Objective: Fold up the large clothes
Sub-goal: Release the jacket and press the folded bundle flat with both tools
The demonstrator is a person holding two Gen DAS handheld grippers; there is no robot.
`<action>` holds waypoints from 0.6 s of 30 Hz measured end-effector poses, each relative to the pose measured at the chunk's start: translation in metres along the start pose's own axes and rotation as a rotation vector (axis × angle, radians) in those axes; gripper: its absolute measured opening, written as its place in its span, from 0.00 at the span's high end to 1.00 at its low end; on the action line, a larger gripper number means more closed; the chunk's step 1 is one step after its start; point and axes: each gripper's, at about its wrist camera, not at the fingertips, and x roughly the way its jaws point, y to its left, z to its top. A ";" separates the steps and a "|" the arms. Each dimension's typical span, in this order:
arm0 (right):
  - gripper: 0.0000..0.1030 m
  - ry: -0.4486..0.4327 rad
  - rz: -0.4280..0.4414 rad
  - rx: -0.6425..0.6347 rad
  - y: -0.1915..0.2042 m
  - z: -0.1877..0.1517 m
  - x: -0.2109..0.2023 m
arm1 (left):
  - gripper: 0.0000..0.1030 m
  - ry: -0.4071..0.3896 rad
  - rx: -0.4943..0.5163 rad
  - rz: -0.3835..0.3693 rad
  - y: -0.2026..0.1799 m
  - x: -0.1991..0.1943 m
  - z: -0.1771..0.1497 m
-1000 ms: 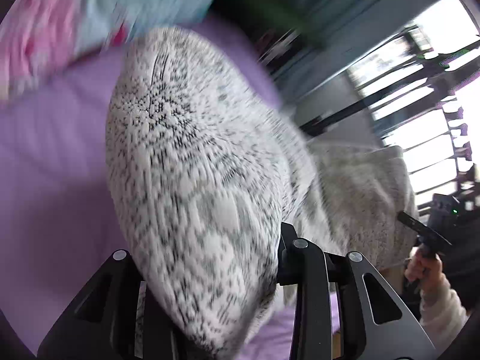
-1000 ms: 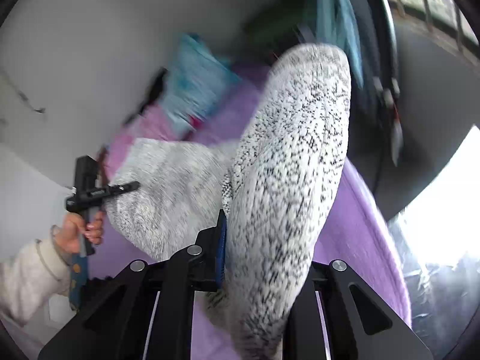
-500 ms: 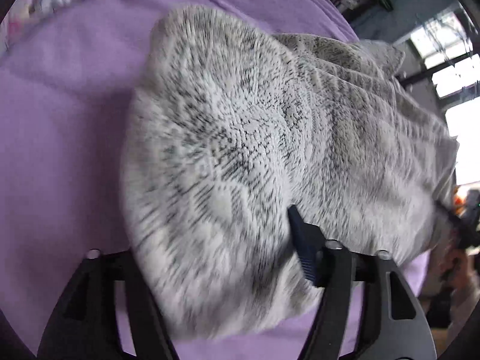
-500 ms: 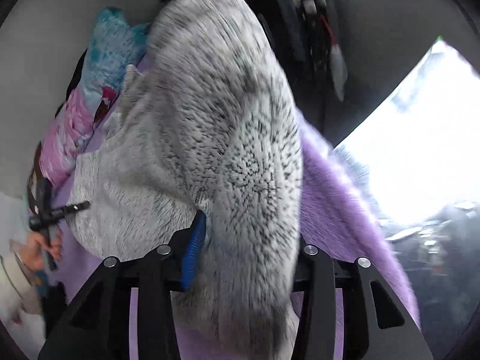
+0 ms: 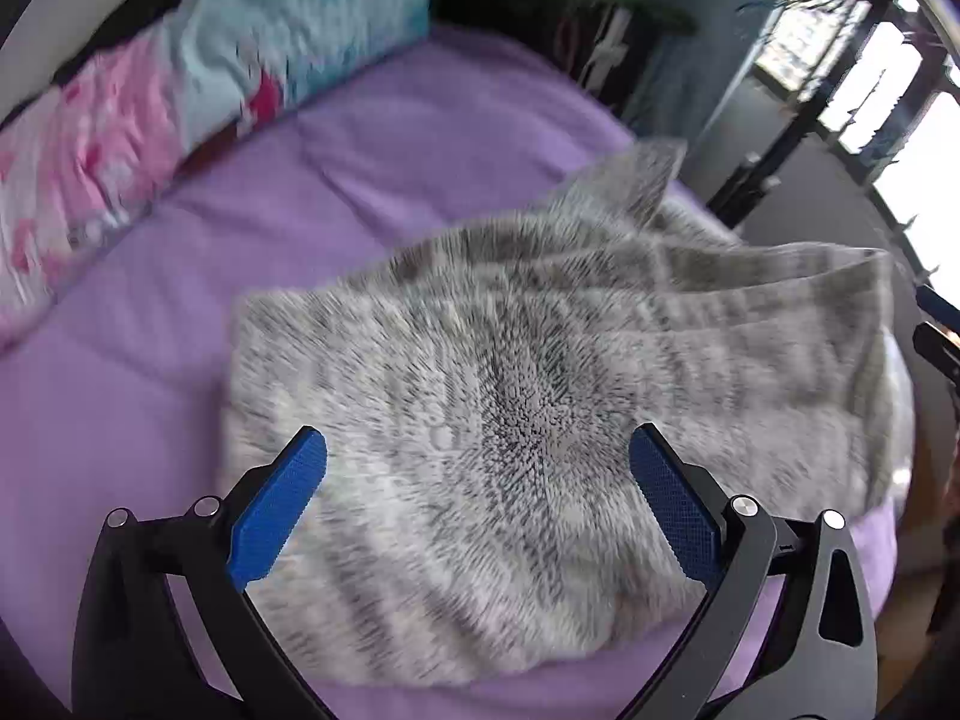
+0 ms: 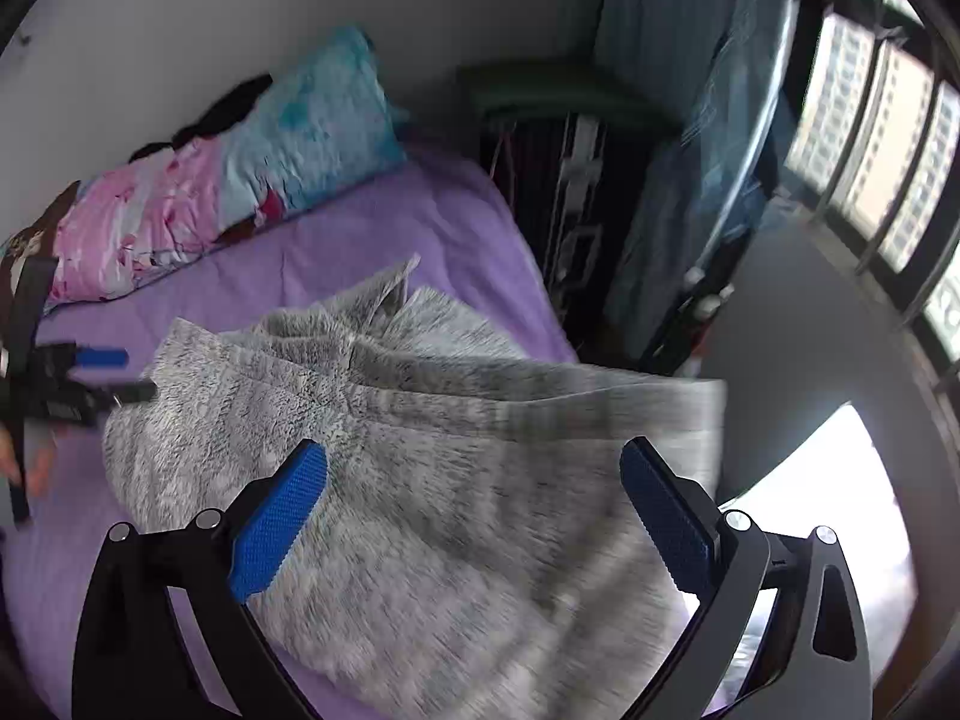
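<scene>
A fuzzy grey-and-white garment (image 5: 540,360) lies folded over itself on the purple bed (image 5: 300,210), blurred by motion. My left gripper (image 5: 477,438) hovers over its near part; the jaws are opening wide, the blue pads clear of the cloth. In the right wrist view the same garment (image 6: 420,510) lies beneath my right gripper (image 6: 474,450), whose jaws are also opening and press on nothing. The left gripper (image 6: 78,372) shows there at the left edge, with a hand (image 6: 30,468) below it.
A pink-and-blue pillow (image 6: 240,168) lies along the wall at the head of the purple bed (image 6: 360,228). A dark rack (image 6: 570,180) and blue fabric stand beyond the bed's far side. A barred window (image 6: 870,150) is at the right.
Both grippers let go of the garment and their jaws spread wide. The cloth dropped from hanging between the fingers to lying on the bed.
</scene>
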 end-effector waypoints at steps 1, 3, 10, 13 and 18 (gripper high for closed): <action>0.06 0.013 -0.015 0.002 0.002 -0.001 0.016 | 0.06 0.023 -0.020 -0.001 -0.002 0.011 0.000; 0.06 0.066 -0.092 -0.001 0.012 -0.009 0.057 | 0.06 0.083 -0.053 0.021 0.001 0.040 -0.007; 0.04 0.102 -0.178 -0.031 -0.008 -0.056 0.140 | 0.04 -0.046 0.082 0.086 0.007 0.096 -0.045; 0.04 0.074 -0.182 -0.030 -0.007 -0.059 0.143 | 0.04 -0.067 0.065 0.102 0.008 0.103 -0.045; 0.06 0.040 -0.130 0.026 -0.005 -0.068 0.080 | 0.06 -0.083 0.026 0.070 0.000 0.065 -0.053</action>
